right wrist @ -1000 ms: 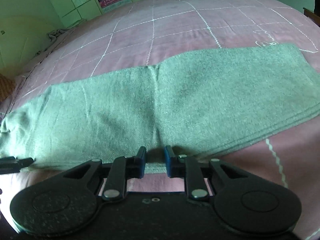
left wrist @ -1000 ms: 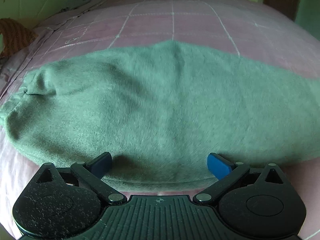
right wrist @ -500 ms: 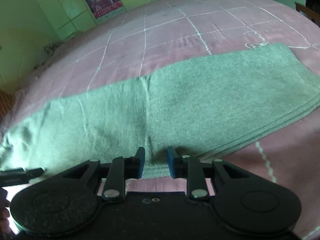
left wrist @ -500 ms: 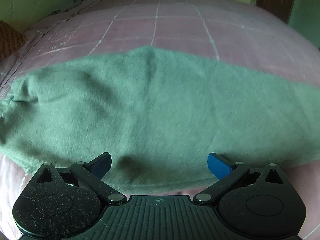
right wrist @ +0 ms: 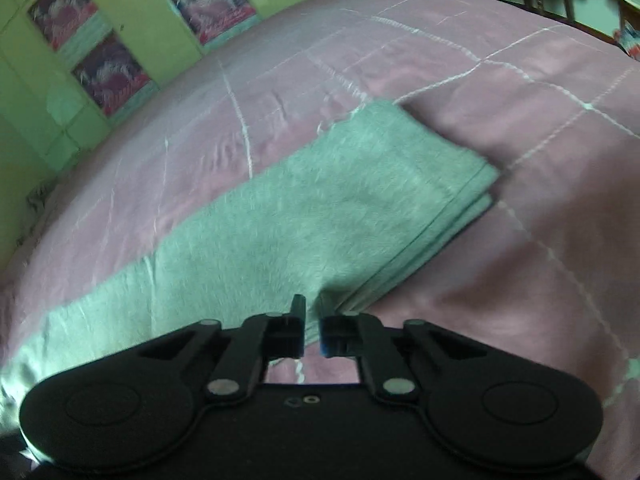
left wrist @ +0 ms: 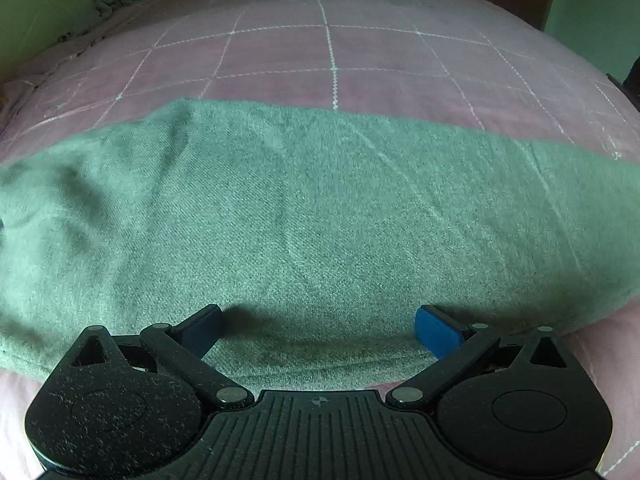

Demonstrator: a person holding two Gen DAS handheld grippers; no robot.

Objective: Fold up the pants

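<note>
Left wrist view: the green pants (left wrist: pixel 312 216) lie flat in a long strip across the pink bedspread (left wrist: pixel 328 52) with its white grid lines. The strip runs from the left side to the right side. The left gripper (left wrist: pixel 318 326) hangs over the near edge of the pants. Its two blue fingers (left wrist: pixel 434 330) stand wide apart and hold nothing; cloth only lies below the gap.

In the right wrist view, the picture is a bit blurry. The pants (right wrist: pixel 320 216) run from near left to far right, and the far right end shows stacked layers at its edge. The right gripper (right wrist: pixel 312 330) sits at the near edge of the pants. Its fingers are close together with a small gap, and nothing is pinched between them. Green cupboard doors (right wrist: pixel 100 52) with pictures stand far behind the bed.
</note>
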